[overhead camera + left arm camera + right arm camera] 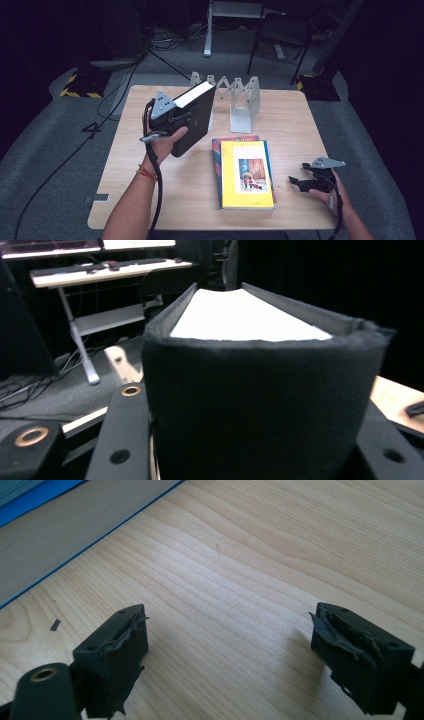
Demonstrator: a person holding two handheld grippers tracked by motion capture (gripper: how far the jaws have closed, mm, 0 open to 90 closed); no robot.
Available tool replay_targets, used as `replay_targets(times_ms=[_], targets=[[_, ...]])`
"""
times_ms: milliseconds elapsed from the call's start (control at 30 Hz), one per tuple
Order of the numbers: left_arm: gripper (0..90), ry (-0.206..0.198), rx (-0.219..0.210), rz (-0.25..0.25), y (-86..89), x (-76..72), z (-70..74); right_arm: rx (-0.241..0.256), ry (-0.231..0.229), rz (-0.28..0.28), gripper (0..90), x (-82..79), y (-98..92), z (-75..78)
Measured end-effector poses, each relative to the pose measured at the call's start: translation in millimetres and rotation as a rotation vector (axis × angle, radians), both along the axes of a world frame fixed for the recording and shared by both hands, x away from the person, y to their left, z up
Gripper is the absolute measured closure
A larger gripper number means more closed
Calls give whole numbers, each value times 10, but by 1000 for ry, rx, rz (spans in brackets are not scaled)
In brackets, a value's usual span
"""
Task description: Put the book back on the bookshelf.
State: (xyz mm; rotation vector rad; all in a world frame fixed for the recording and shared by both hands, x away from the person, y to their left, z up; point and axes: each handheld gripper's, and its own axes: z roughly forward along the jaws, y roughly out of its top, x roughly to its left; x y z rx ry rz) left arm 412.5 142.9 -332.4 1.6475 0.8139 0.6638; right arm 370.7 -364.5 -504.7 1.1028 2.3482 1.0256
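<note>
A thick black book (pixel 196 117) with white page edges is held up off the table, tilted, with my left gripper (pixel 176 121) shut on its spine end. In the left gripper view the black book (pixel 260 390) sits clamped between the two jaws, pages facing up. A yellow book (pixel 246 173) lies flat on top of another book with a red and blue cover (pixel 216 150) in the middle of the wooden table (pixel 295 120). My right gripper (pixel 298 182) rests low at the table's right front, open, with bare wood between its fingers (pixel 120 645).
A grey metal folding book rack (pixel 240 97) stands at the table's back edge, just right of the raised book. A blue-edged book side (pixel 60 535) lies near the right gripper. Beyond the table are a chair, desk legs and cables on the floor.
</note>
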Motion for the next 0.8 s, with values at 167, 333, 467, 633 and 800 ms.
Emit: replay_targets(times_ms=[167,333,467,633,800], targets=[[524,22,14,50,-34,131,-72,1,1,2,154,4,0,0],[524,35,19,94,-79,251,-119,-2,-2,-6,153,4,3,1],[524,40,42,128,-143,353,-135,0,-1,-6,153,10,3,1],[525,54,30,158,-202,477,-160,2,0,-5,154,12,2,0],[524,55,36,191,-246,592,-193,0,-2,-4,153,14,1,0]])
